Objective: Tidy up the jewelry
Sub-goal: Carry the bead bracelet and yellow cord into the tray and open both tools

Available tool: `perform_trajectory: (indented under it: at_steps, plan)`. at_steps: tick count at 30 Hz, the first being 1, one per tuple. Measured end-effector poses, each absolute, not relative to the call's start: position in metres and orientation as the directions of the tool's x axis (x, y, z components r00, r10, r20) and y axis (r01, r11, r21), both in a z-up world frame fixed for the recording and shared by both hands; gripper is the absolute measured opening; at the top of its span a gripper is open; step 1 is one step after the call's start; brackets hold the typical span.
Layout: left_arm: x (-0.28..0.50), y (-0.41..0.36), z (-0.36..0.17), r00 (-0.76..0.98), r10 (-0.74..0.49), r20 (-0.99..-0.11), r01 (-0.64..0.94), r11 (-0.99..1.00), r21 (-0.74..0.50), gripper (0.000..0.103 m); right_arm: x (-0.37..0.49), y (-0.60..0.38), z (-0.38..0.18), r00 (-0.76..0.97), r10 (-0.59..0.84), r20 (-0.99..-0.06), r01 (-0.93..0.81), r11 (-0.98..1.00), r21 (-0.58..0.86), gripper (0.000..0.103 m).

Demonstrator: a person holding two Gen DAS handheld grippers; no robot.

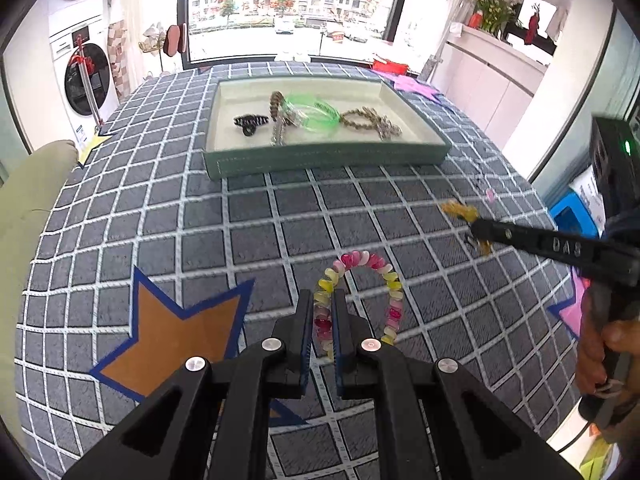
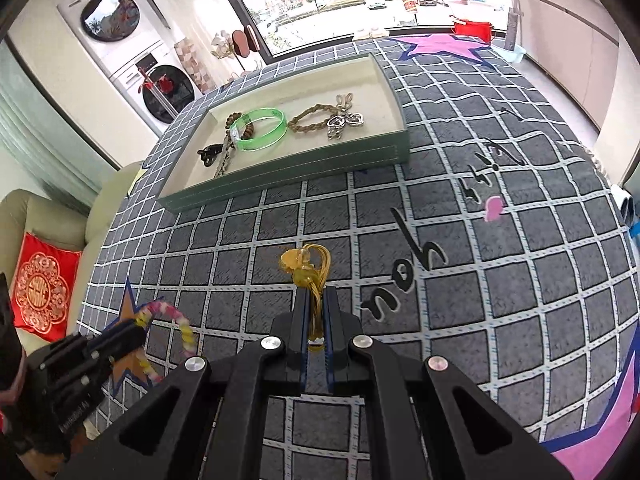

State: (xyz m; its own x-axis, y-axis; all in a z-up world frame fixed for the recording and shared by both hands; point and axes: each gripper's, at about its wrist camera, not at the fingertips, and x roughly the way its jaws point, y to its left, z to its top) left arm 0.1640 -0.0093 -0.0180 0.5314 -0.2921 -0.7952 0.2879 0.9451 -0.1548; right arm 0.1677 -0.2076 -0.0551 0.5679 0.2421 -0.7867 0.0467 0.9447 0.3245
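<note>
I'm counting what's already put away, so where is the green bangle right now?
The green bangle lies inside the green tray at the far side of the rug, between the black hair clip on its left and the braided bracelet on its right.

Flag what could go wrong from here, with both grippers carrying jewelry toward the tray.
The left gripper pinches only one side of the pink and yellow bead bracelet; the free loop could swing or slip out. The right gripper clamps thin gold cords, which might slide loose. The tray is crowded, so drops could tangle with the green bangle.
</note>
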Motion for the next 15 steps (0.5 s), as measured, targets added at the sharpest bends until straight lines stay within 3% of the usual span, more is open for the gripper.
perform_trajectory:
  at_steps: [15]
  plan:
    - [0.223,0.011,0.025,0.621,-0.279,-0.732,0.231,0.958,-0.169,0.022,0.19,-0.237,-0.025,0.61,0.245,-0.754,0.065,0.933,0.355,0.007]
